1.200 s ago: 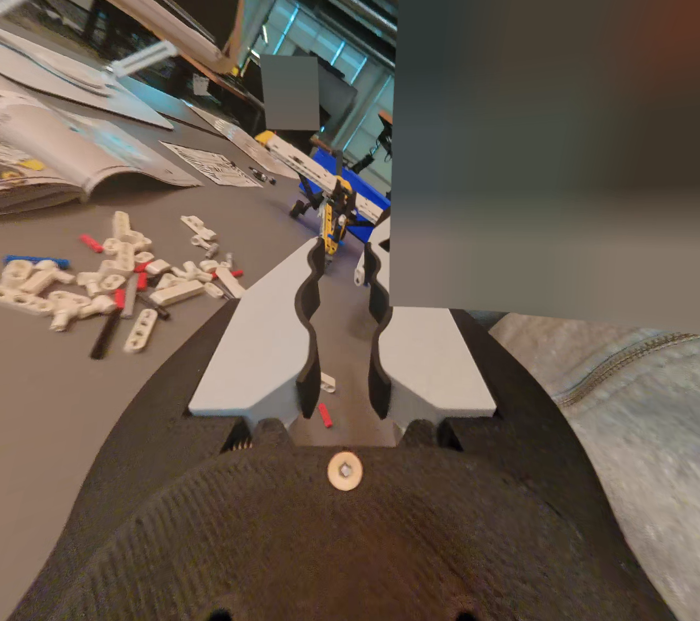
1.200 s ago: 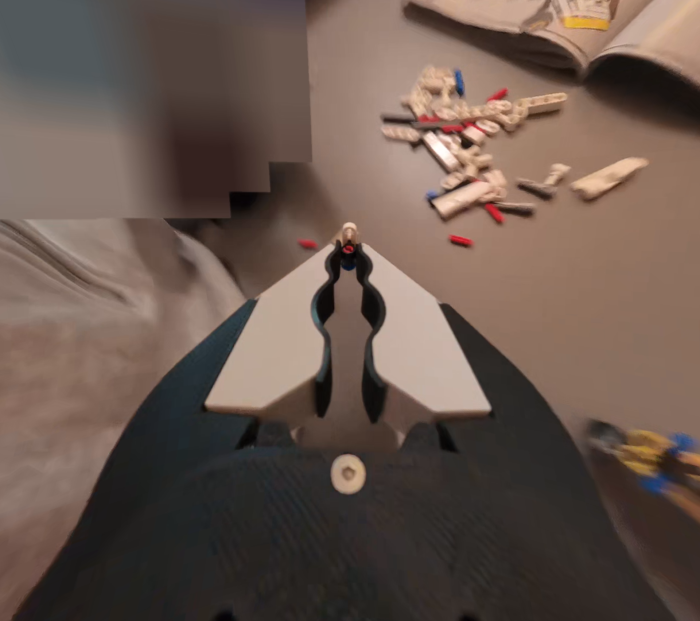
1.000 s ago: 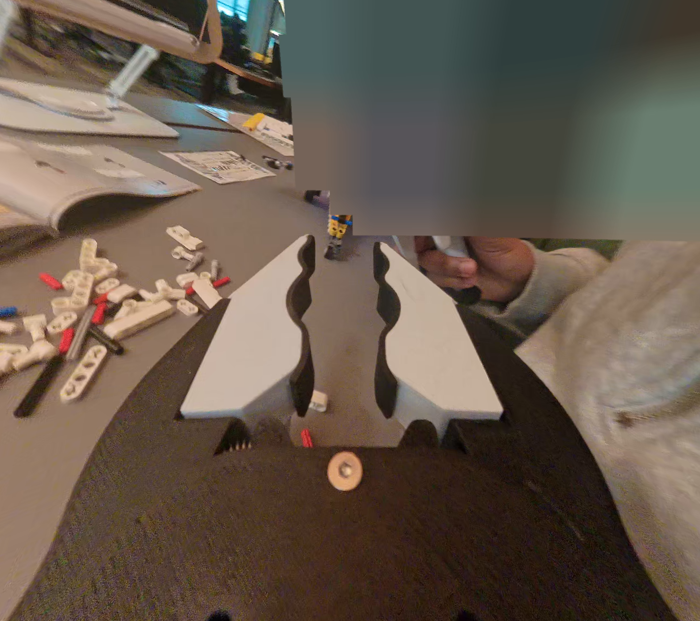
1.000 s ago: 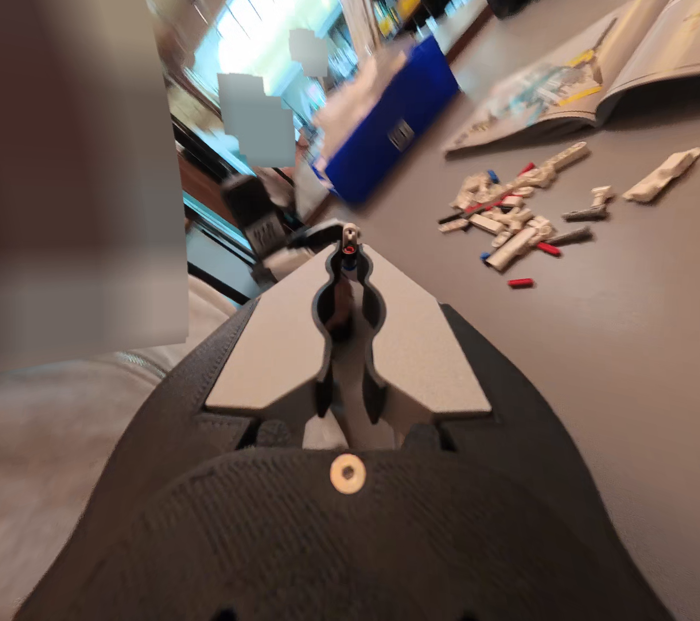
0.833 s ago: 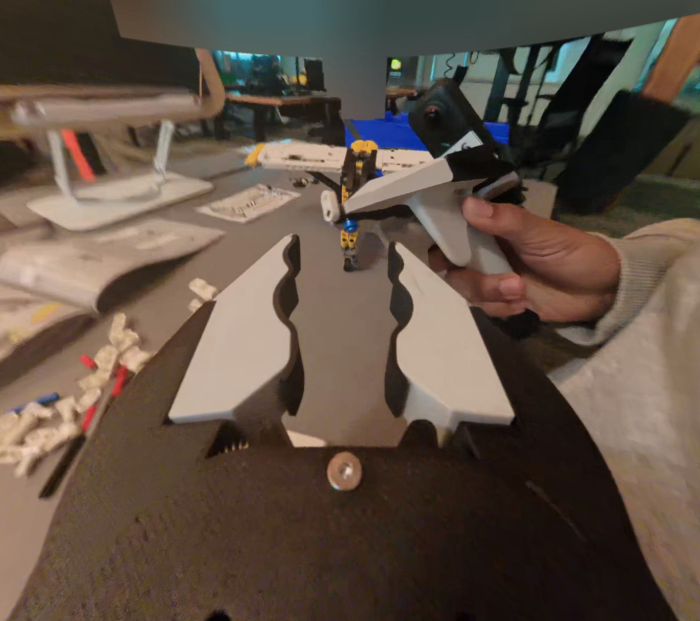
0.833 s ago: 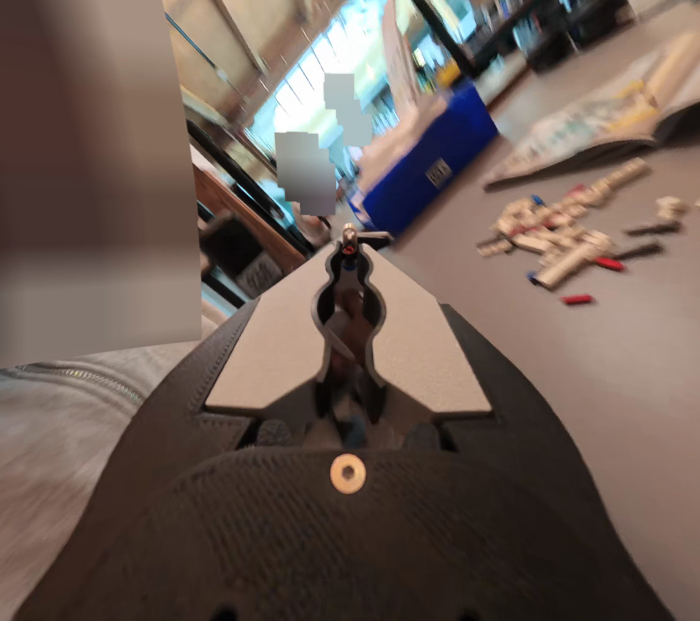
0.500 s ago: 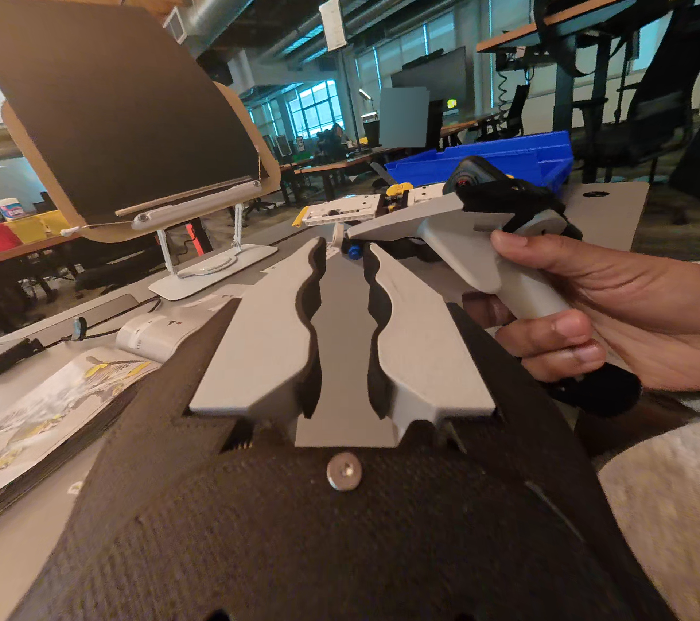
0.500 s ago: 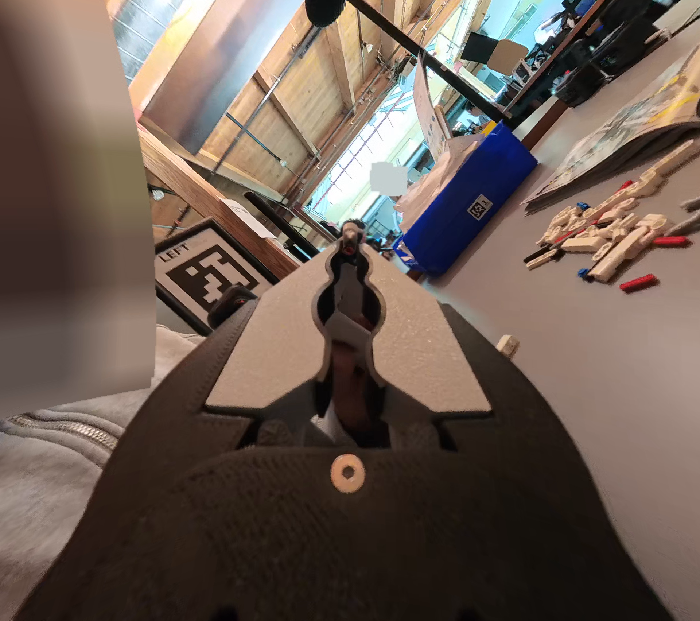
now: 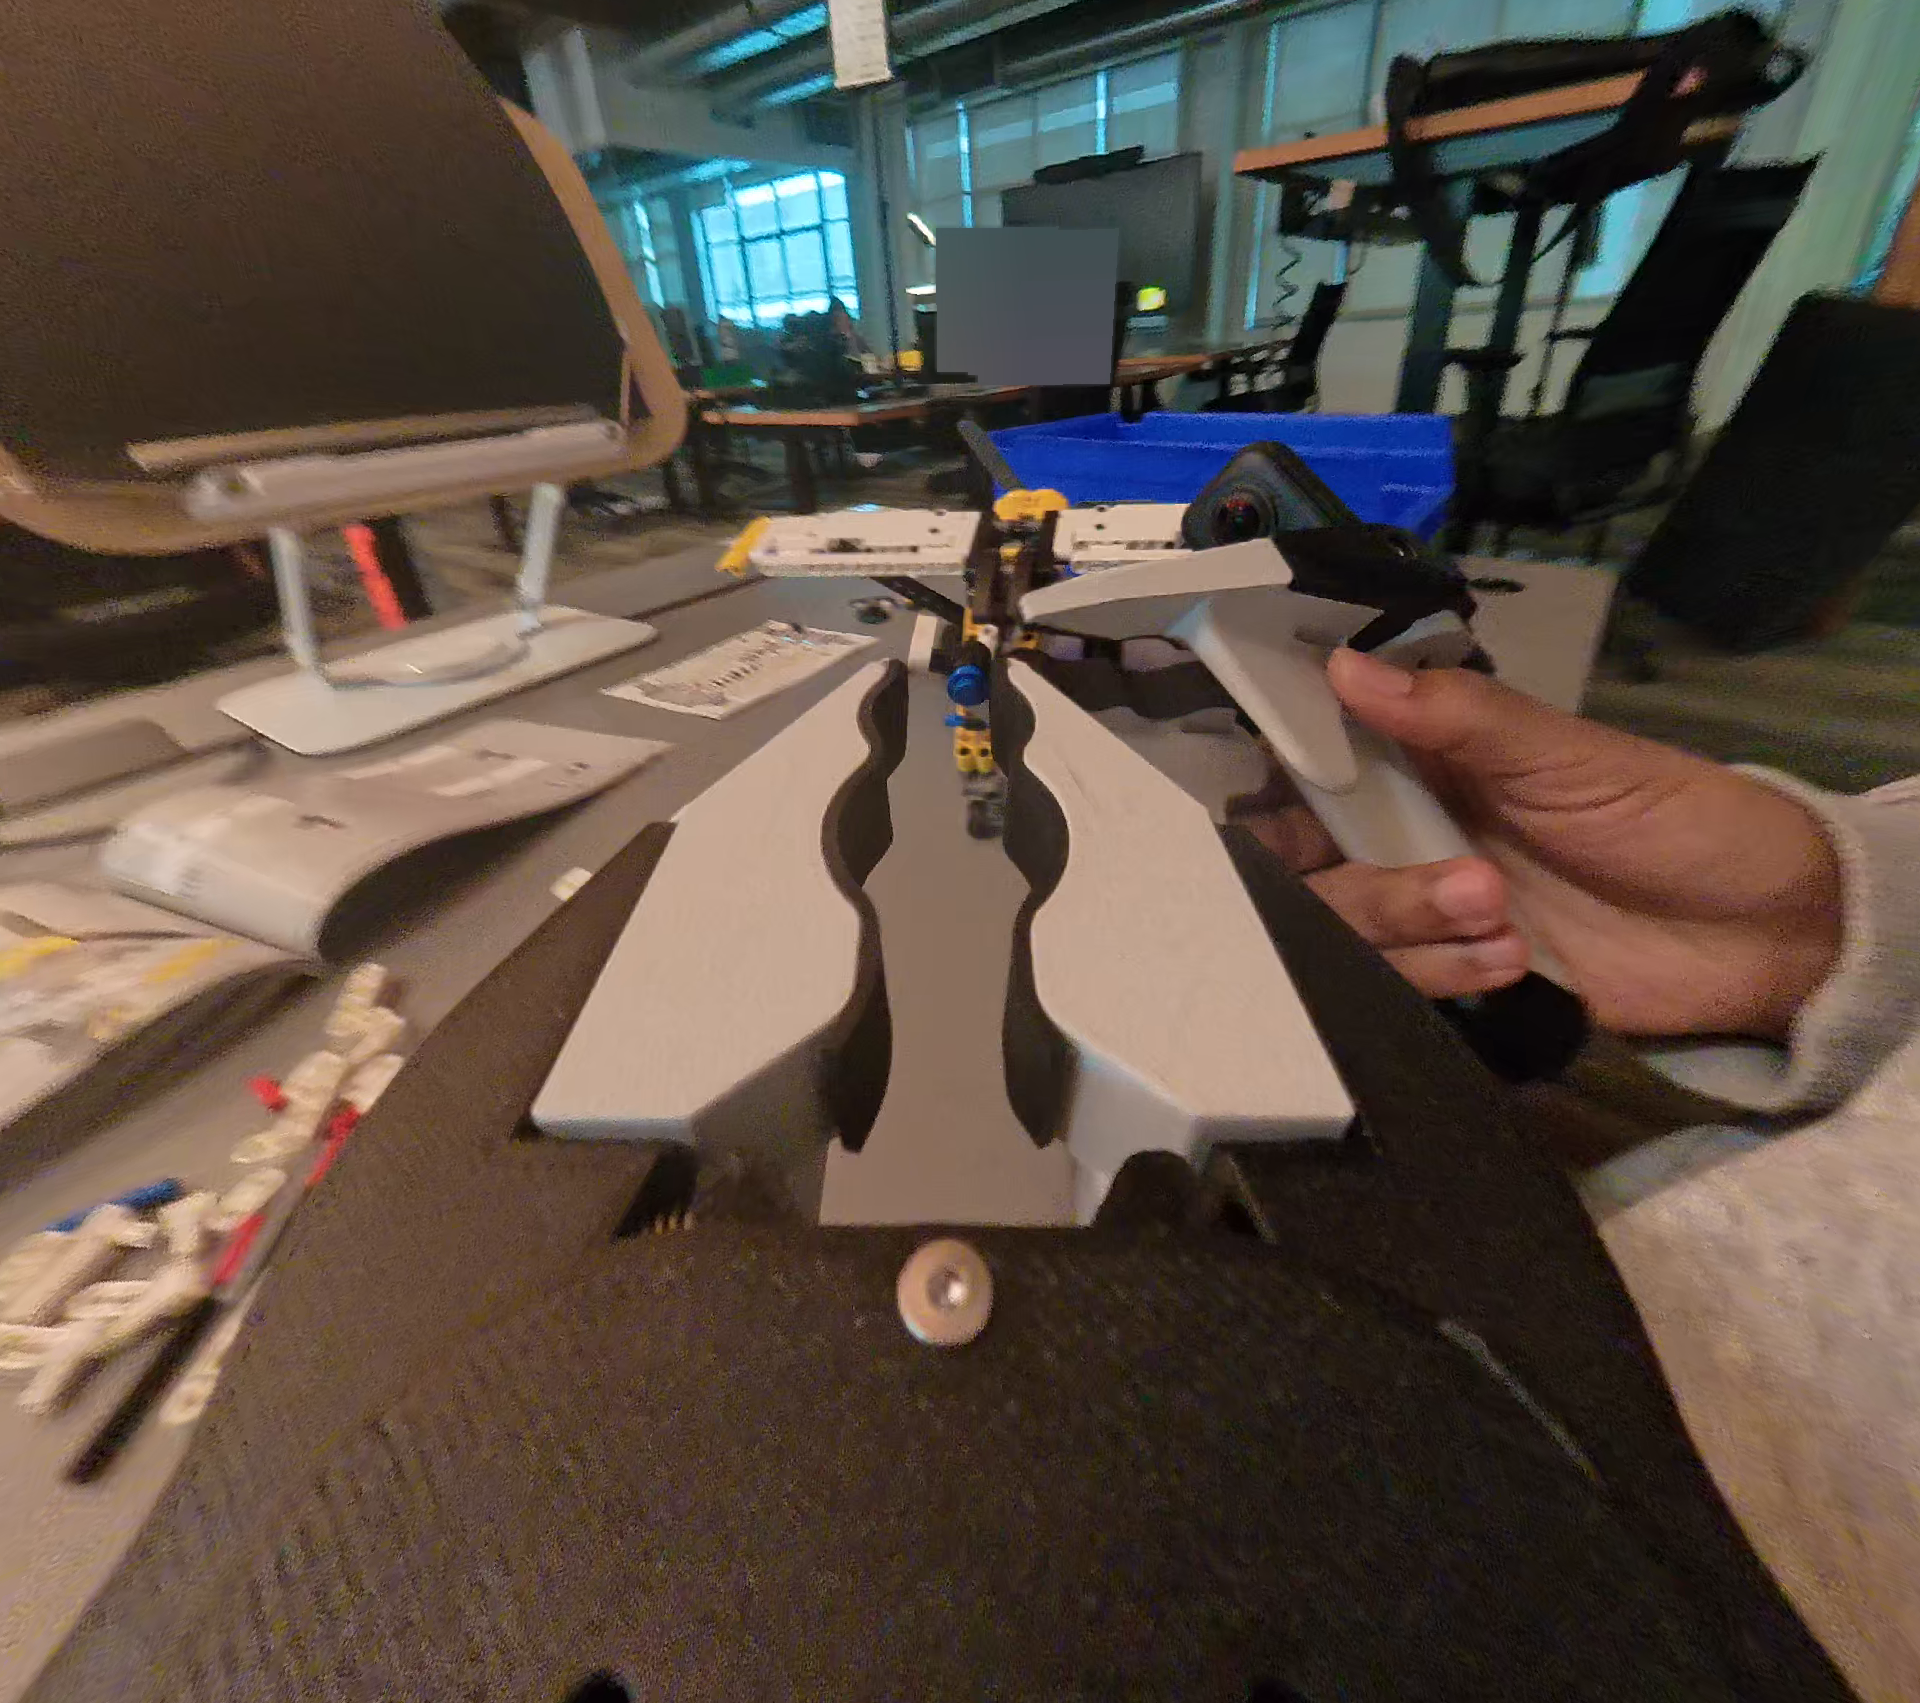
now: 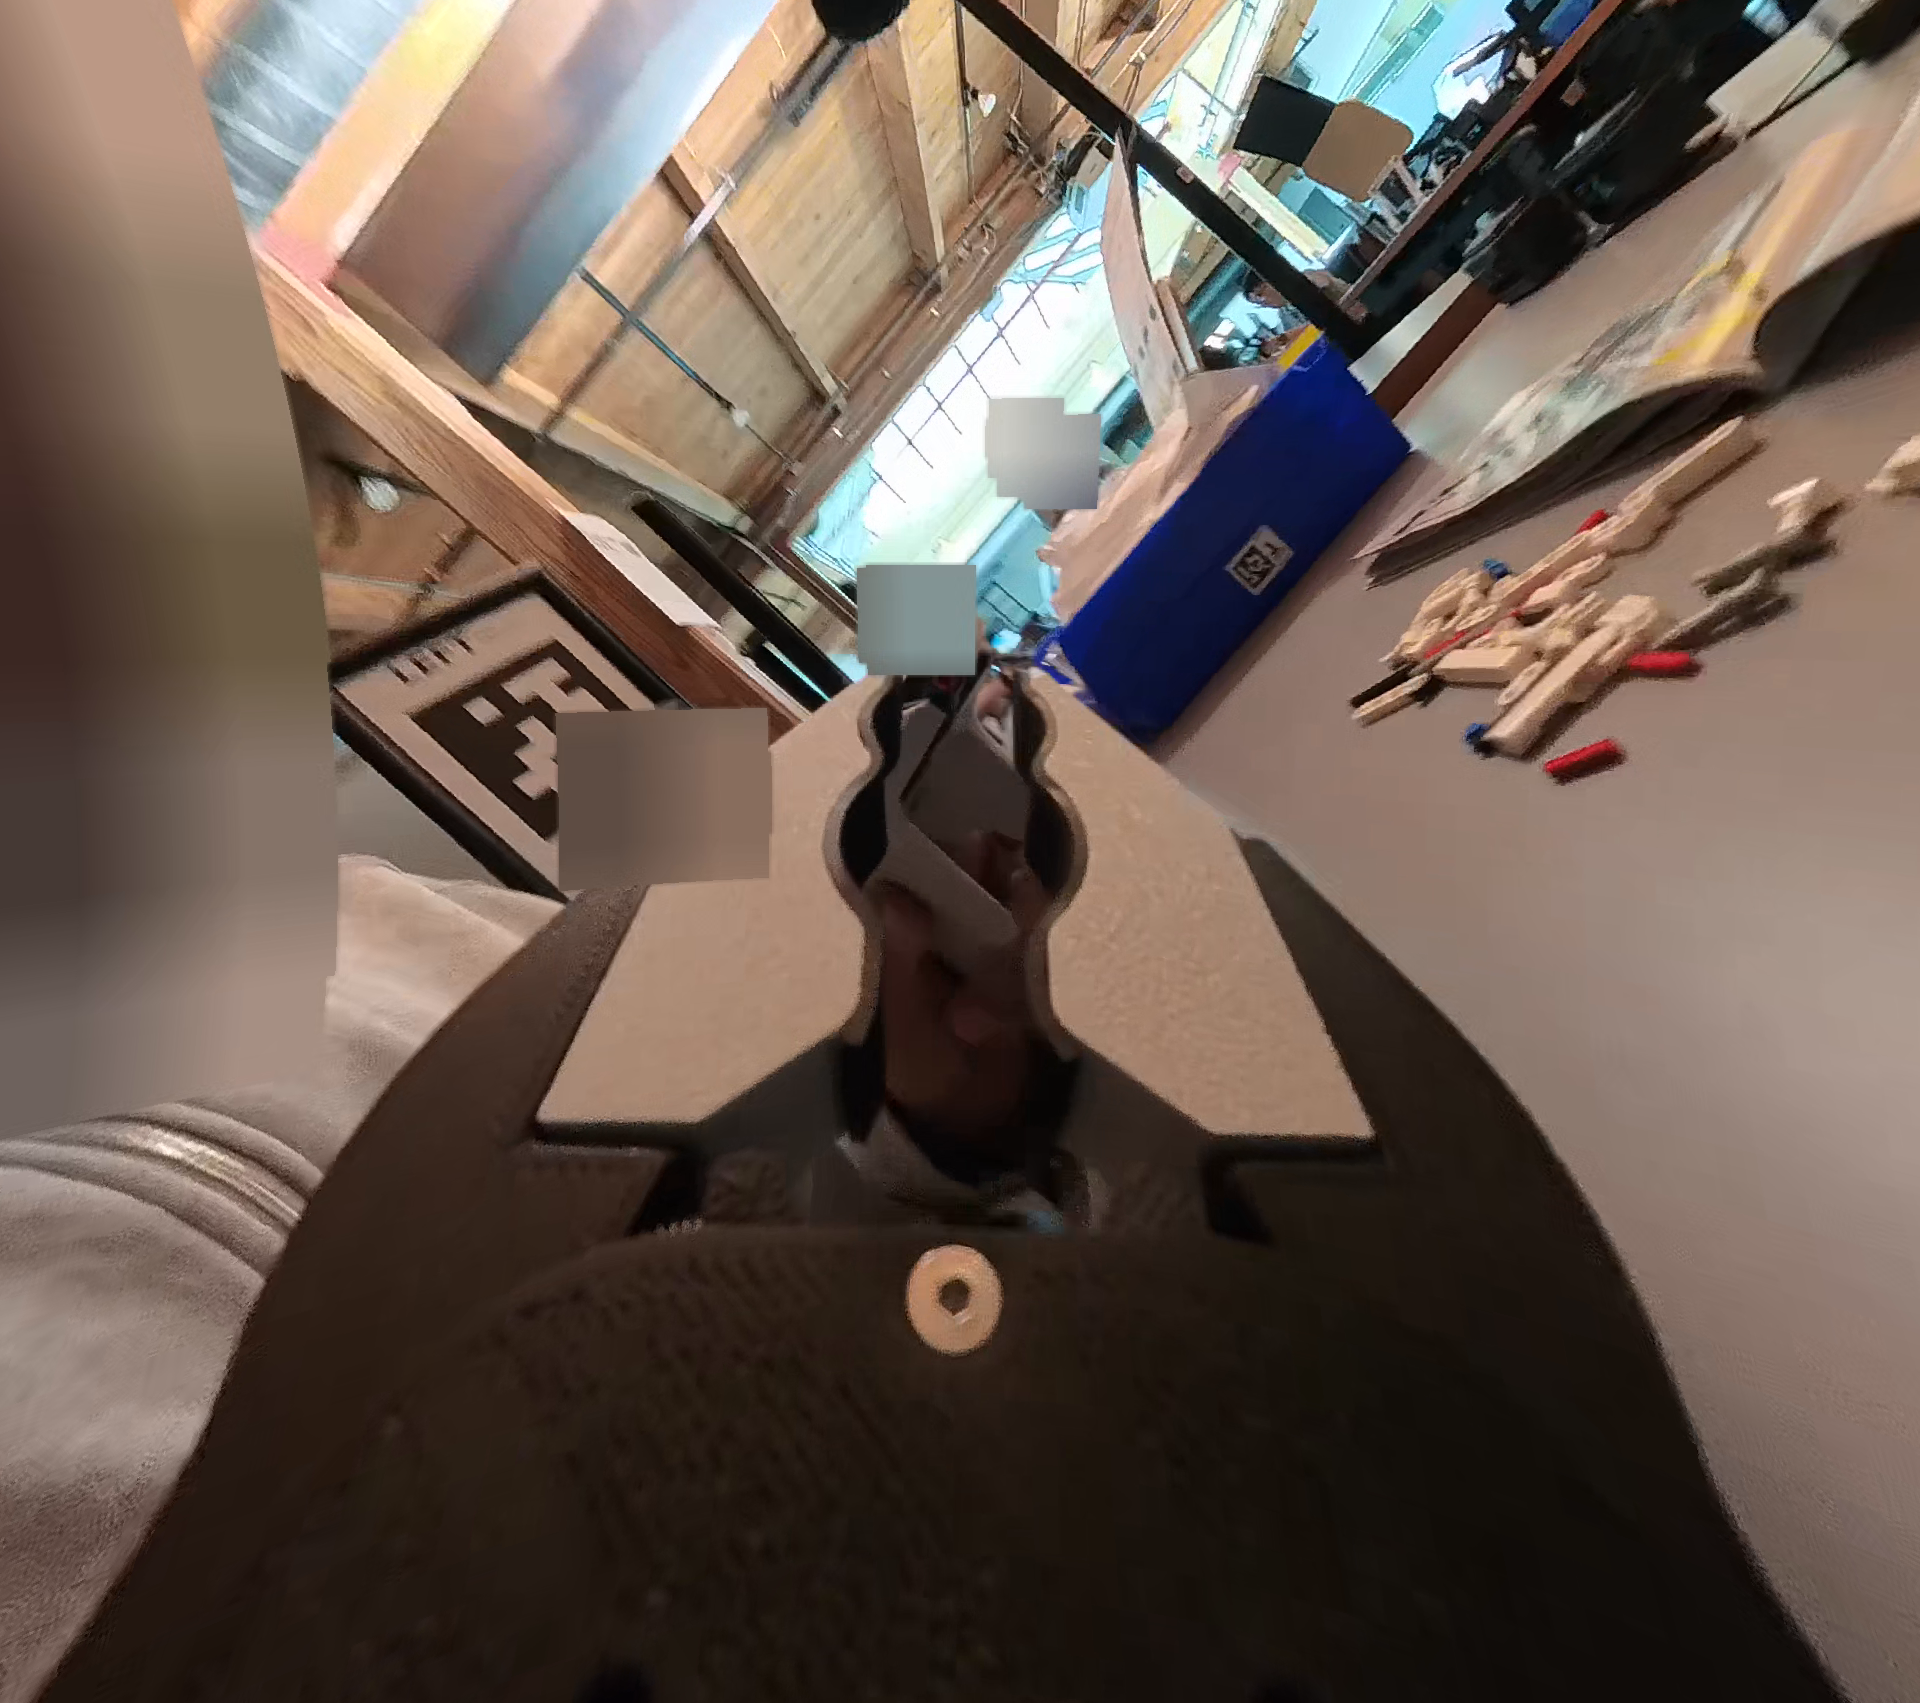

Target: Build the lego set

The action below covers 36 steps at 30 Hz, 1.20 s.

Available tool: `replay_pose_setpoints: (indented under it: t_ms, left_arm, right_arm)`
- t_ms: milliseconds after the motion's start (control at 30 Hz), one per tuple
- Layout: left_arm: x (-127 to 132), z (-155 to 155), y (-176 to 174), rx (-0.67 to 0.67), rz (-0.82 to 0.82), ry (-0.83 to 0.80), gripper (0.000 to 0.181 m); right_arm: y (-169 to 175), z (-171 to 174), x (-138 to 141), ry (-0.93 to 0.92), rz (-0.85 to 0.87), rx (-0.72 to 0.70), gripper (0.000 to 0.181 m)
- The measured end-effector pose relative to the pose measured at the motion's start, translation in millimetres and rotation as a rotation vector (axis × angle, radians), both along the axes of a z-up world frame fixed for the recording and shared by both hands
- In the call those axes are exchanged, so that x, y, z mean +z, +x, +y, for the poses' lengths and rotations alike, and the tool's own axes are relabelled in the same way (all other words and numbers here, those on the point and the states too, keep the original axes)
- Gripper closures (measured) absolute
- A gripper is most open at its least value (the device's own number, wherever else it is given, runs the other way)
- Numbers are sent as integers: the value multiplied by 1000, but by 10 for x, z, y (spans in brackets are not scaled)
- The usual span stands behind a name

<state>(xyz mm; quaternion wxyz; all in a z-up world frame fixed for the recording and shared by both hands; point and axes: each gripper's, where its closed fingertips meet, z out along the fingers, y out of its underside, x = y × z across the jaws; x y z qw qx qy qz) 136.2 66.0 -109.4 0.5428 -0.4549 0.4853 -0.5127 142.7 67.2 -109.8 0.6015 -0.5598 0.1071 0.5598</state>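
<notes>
My left gripper (image 9: pixel 956 677) has its jaws narrowly apart, closed on a small white and blue piece (image 9: pixel 966 682) at its tips. My right gripper (image 10: pixel 956 703) stands partly open and nothing shows pinched in it. In the left wrist view it (image 9: pixel 1143 588) is held by a hand (image 9: pixel 1610 874), its tip just right of the piece. The lego model (image 9: pixel 883 539), with white wings and a yellow and black body, stands on the grey table behind. Through the right jaws I see the left gripper's grey finger (image 10: pixel 956 822).
Loose white, red and black pieces (image 9: pixel 156 1269) lie at the left, also in the right wrist view (image 10: pixel 1538 625). An open instruction booklet (image 9: pixel 312 832), a paper sheet (image 9: pixel 738 666), a tablet stand (image 9: pixel 416 666) and a blue bin (image 9: pixel 1247 448) are on the table. Less than 4 cm separates the two grippers' tips.
Both grippers rose from the table and met. The left jaws narrowed around the small piece, the right jaws opened and its tip drew slightly away.
</notes>
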Motion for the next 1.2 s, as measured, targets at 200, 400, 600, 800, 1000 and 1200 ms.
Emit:
replay_pose_setpoints:
  t_ms: [200, 400, 600, 800, 1000, 1200]
  left_arm:
    - [-95, -46, 30, -324, 60, -440, 169]
    - [-87, -53, 16, -503, 29, -717, 169]
    - [-60, -110, 32, -561, 18, -741, 169]
    - [-42, -179, 34, -592, 16, -717, 169]
    - [-33, -210, 19, -616, 17, -712, 169]
    - [-36, -210, 18, -616, 20, -712, 169]
  right_arm:
    - [58, -133, 79, 180, -416, -98, 145]
    - [136, -134, 94, 204, -443, -117, 152]
    - [89, -156, 41, 165, -470, -109, 156]
    - [-19, -168, 9, 171, -602, -145, 162]
    - [-31, -159, 2, 167, -597, -125, 163]
    - [-49, -166, 6, 175, -605, -120, 167]
